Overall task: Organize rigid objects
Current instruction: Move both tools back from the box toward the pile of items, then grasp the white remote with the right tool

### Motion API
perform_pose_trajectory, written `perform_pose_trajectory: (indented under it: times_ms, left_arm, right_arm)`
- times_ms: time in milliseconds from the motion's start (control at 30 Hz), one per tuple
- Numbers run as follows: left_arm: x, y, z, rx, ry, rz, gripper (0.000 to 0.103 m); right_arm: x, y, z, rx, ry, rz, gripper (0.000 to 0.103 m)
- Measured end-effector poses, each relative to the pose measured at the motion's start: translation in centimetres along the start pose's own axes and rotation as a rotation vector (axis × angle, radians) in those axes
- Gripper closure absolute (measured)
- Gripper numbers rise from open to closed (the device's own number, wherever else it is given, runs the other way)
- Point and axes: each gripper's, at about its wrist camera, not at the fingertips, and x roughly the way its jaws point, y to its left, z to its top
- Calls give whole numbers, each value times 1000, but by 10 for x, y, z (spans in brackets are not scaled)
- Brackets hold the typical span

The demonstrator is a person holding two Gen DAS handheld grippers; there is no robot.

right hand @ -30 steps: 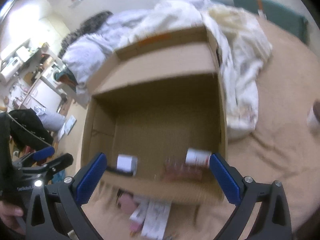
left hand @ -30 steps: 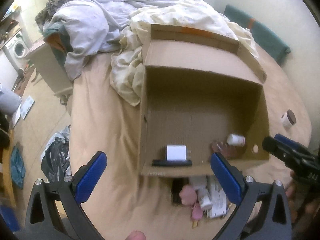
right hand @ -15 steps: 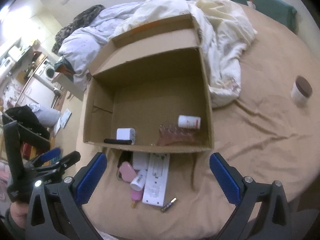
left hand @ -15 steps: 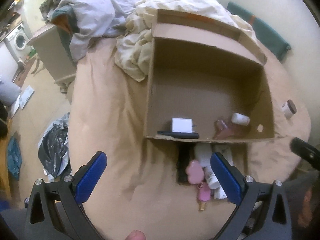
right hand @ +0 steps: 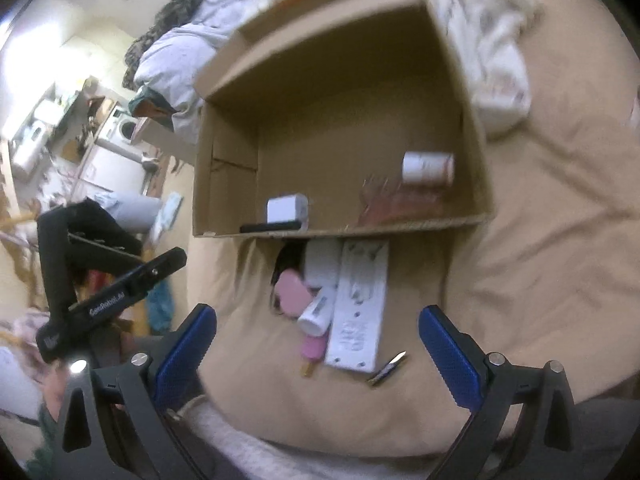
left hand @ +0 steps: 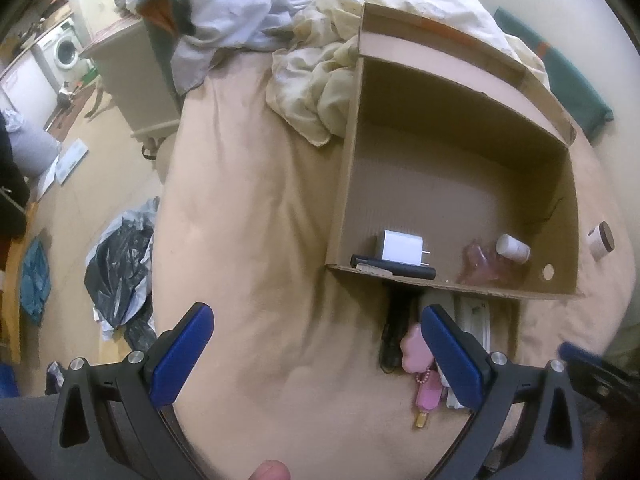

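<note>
Both grippers, the left gripper (left hand: pixel 318 344) and the right gripper (right hand: pixel 318 344), hang with fingers apart and empty. The loose pile (right hand: pixel 340 300) lies at lower centre of the right view, touching the box (right hand: pixel 476 200) front wall. The white strip (right hand: pixel 358 304) should probably be taken across its narrow width, clear of the tube (right hand: pixel 318 312) leaning on it. The left view hides most of the pile behind a finger; the right view is motion-blurred.

Rumpled bedding (left hand: pixel 248 12) heaps the bed's far end; a washing machine (left hand: pixel 66 50) and black bag (left hand: pixel 120 264) sit left.
</note>
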Motion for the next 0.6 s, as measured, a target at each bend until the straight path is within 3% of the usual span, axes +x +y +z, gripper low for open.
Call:
perform_pose_trajectory:
  times_ms: [33,100,133,300,600]
  left_arm:
    - [0,-1,0,2,-1,2,0]
    - [1,-2,1,4,2,-2,0]
    - [1,-3,1,6,4,-6,0]
    - [1,-6,0,21,7,-9,0]
    - [9,-11,4,39,30,-10,0]
  right_arm:
    - [11,-4,2,31,41,0,21]
    - [31,-9,4,74,96,-29,40]
    - [39,-11,4,78,115,-46,44]
    - [78,-11,3,67,185,-143,53]
    - [114,-7,6,34,209,-256,53]
